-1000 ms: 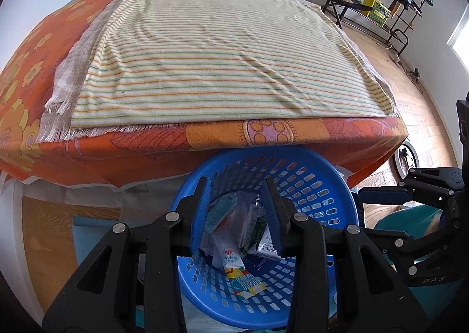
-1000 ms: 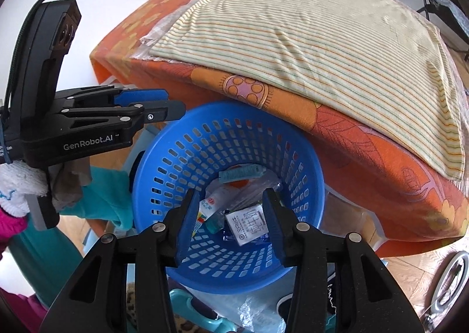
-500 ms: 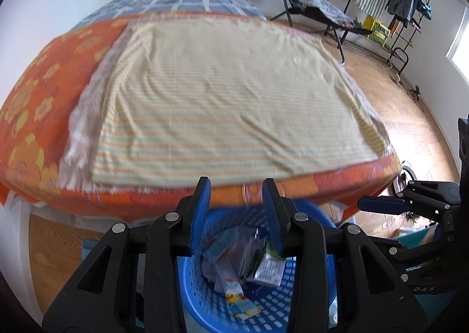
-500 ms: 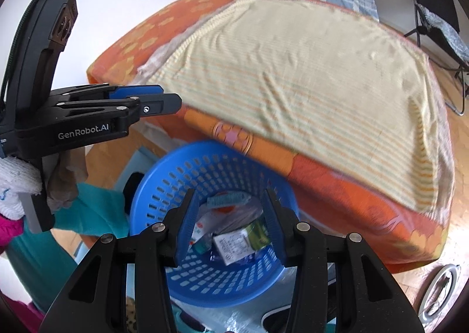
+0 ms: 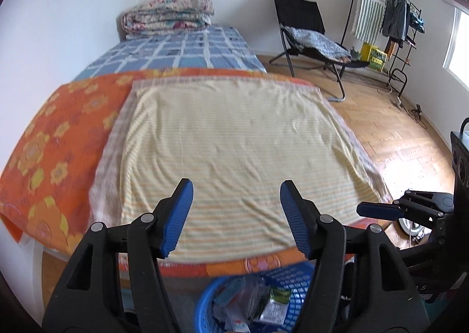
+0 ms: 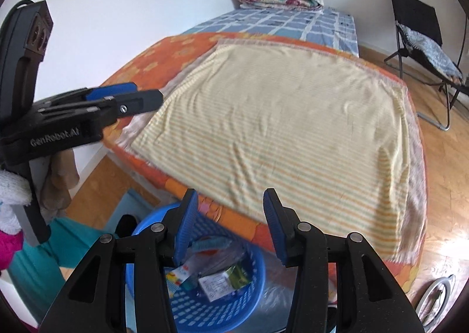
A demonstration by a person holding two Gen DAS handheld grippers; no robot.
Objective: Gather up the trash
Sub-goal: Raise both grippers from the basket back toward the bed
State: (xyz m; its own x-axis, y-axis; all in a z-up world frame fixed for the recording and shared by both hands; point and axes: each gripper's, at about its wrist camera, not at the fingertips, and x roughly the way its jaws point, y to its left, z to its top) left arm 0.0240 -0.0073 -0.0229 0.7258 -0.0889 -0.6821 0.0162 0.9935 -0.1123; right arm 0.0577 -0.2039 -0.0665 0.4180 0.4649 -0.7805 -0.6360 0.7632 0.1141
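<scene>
A blue perforated basket point(image 5: 296, 277) point(image 6: 252, 295) stands on the floor at the foot of the bed. It holds several wrappers and packets of trash point(image 5: 261, 303) point(image 6: 218, 280). My left gripper point(image 5: 236, 212) is open and empty, raised above the basket over the bed's near edge. My right gripper point(image 6: 230, 224) is open and empty, also above the basket. Each gripper shows from the side in the other's view, the right one point(image 5: 378, 210) and the left one point(image 6: 126, 98).
The bed carries an orange flowered sheet point(image 5: 52, 151), a yellow striped cloth point(image 5: 234, 139) point(image 6: 281, 116) and a blue checked sheet with folded quilts point(image 5: 168, 15). A black folding chair point(image 5: 304, 28) and a clothes rack point(image 5: 392, 16) stand on the wooden floor at the right.
Both grippers have risen and tilted up away from the basket, so the basket has slid to the bottom of both views. The left jaws have opened wider.
</scene>
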